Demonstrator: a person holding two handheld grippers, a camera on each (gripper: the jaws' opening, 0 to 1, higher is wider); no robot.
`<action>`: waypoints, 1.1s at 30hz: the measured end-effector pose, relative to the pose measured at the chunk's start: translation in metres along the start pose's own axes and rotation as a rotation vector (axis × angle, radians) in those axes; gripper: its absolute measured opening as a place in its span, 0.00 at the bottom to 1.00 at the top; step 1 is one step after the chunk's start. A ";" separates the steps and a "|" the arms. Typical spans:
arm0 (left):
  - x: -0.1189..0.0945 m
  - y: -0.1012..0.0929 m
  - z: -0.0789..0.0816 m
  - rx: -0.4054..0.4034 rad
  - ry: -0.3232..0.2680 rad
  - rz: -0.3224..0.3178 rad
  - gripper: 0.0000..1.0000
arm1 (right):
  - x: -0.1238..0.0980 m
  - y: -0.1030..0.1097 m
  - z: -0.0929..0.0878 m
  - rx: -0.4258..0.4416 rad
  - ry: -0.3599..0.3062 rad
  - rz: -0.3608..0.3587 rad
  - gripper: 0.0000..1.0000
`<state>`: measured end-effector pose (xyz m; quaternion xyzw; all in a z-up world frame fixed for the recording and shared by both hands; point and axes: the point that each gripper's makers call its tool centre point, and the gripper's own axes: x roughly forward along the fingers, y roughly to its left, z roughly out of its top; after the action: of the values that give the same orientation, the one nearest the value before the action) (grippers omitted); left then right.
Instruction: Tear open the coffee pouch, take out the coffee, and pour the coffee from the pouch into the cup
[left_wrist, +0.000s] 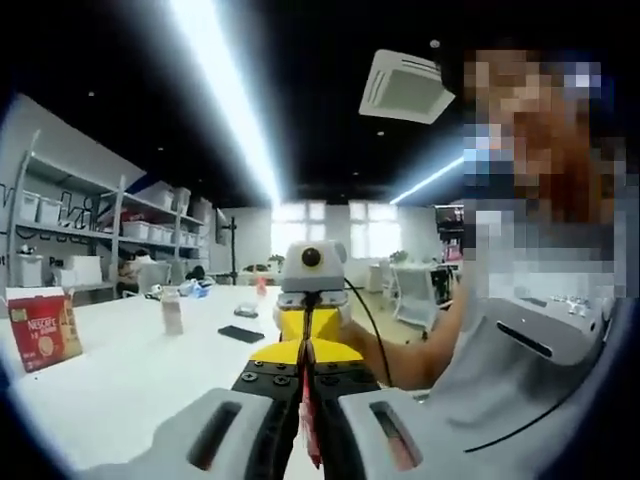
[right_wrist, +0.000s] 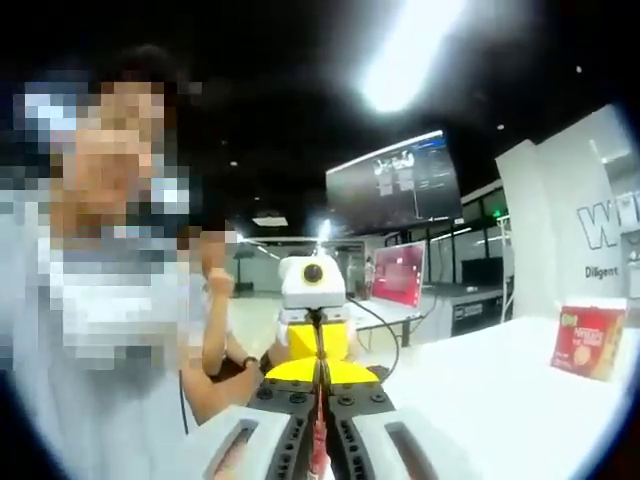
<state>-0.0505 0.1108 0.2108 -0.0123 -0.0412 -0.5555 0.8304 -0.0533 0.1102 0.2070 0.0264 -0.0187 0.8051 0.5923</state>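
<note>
The coffee pouch (left_wrist: 310, 432) is a thin red stick seen edge-on, held up in the air. My left gripper (left_wrist: 305, 398) is shut on it at the bottom of the left gripper view. Facing it, the yellow-and-black right gripper (left_wrist: 308, 348) pinches the same pouch from the far side. In the right gripper view my right gripper (right_wrist: 320, 422) is shut on the red pouch (right_wrist: 319, 442), and the left gripper (right_wrist: 318, 368) meets it head-on. A pale cup (left_wrist: 172, 311) stands on the white table (left_wrist: 120, 380), off to the left.
A red coffee box (left_wrist: 42, 328) stands at the table's left edge; in the right gripper view the box (right_wrist: 588, 342) is at the right. A black phone (left_wrist: 241, 334) lies mid-table. The person's torso (left_wrist: 520, 350) and forearm (right_wrist: 215, 345) are close behind the grippers.
</note>
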 end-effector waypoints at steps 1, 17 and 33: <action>0.000 0.001 0.000 0.001 0.002 0.003 0.04 | 0.000 0.000 0.000 0.001 -0.002 0.000 0.02; 0.003 -0.002 0.003 -0.027 -0.014 -0.012 0.03 | -0.002 0.003 0.005 -0.052 -0.063 0.002 0.02; 0.009 -0.004 -0.009 0.233 0.052 0.011 0.03 | -0.008 -0.003 -0.006 0.038 0.033 0.068 0.01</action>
<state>-0.0504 0.1008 0.2022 0.0987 -0.0837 -0.5424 0.8301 -0.0482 0.1043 0.2010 0.0235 0.0052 0.8254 0.5641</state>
